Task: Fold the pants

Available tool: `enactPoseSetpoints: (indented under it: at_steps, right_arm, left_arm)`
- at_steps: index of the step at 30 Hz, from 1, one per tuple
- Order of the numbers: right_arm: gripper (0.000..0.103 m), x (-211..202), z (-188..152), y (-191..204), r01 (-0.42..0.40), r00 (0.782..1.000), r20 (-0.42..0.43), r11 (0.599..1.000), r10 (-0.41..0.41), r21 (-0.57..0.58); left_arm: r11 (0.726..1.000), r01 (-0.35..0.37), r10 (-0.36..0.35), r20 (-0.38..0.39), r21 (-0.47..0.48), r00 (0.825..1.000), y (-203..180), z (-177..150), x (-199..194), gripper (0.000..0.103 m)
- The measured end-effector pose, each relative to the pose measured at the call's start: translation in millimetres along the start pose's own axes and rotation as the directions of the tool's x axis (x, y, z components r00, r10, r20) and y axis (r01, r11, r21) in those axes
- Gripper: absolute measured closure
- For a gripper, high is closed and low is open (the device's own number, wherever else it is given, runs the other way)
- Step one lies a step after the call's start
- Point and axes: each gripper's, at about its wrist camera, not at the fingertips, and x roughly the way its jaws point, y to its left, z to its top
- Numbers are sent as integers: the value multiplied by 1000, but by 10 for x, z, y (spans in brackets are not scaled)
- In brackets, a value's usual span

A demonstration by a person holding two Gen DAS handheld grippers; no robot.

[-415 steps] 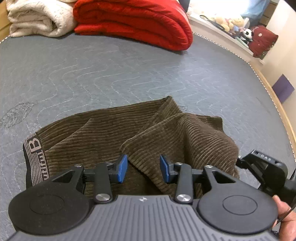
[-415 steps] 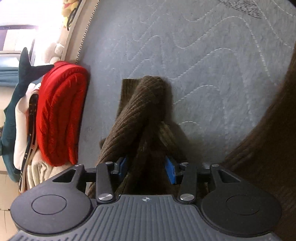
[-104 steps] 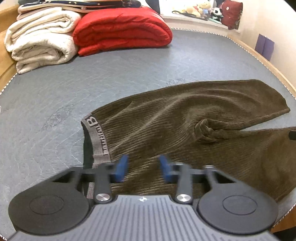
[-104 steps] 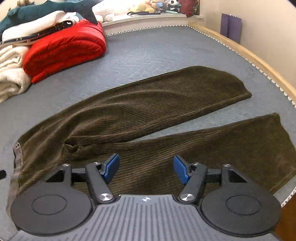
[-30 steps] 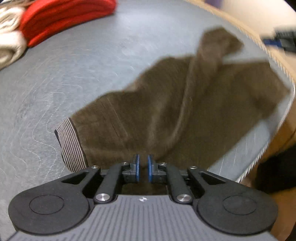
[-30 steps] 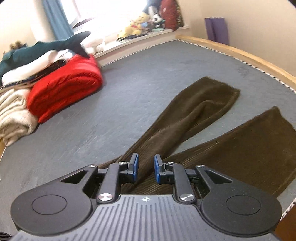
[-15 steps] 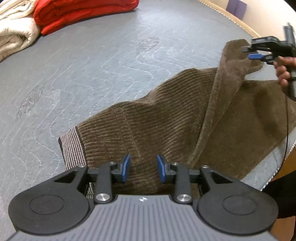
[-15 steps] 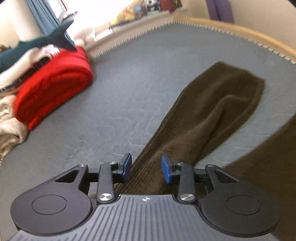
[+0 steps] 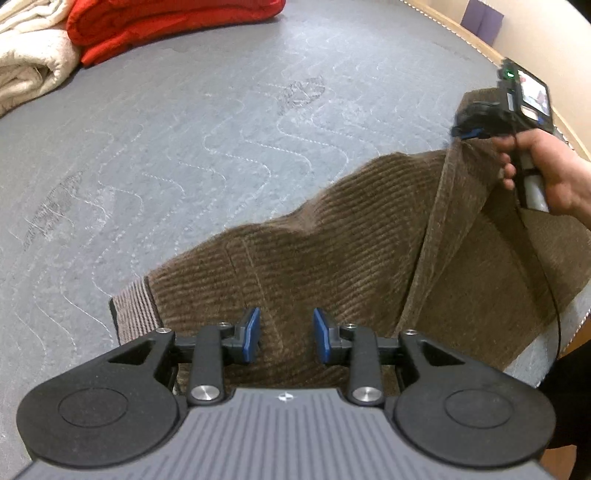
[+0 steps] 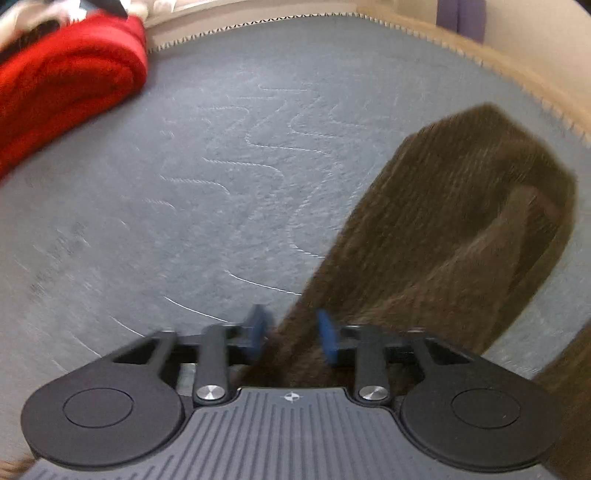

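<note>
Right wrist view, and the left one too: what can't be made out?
- Right wrist view: motion blur smears the ribbing of the pants and the clutter above the red blanket.
- Left wrist view: the far leg end is partly hidden behind the hand.
- Left wrist view: the near leg runs out past the right edge.
- Left wrist view: the cream blanket is cut off by the left edge.

Count on the mattress: one pair of pants, two folded blankets, two grippers.

One grey quilted mattress (image 9: 229, 122). One pair of brown corduroy pants (image 9: 332, 251) toward its near right edge, with one ribbed waistband (image 9: 133, 314); two legs show in the right wrist view. Two folded blankets at the far left corner: one red blanket (image 9: 166, 26), one cream blanket (image 9: 29, 70). Two grippers: left gripper (image 9: 284, 334), right gripper (image 10: 291, 332). One bare hand (image 9: 550, 173).
</note>
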Motion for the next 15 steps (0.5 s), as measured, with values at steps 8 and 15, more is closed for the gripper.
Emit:
enactPoseSetpoints:
  at_steps: [8,15]
  right_arm:
    - [96,-957,60,-566,-67,991,121,995,58,72]
    - [97,-1871,-473,-1327,-102,987,135,991,90,81]
  left_arm:
    - [1000,-11,11,33,1,999,8,-27,-112,67]
    - [1000,-7,5,62,30,998,-76,-202,-285,67]
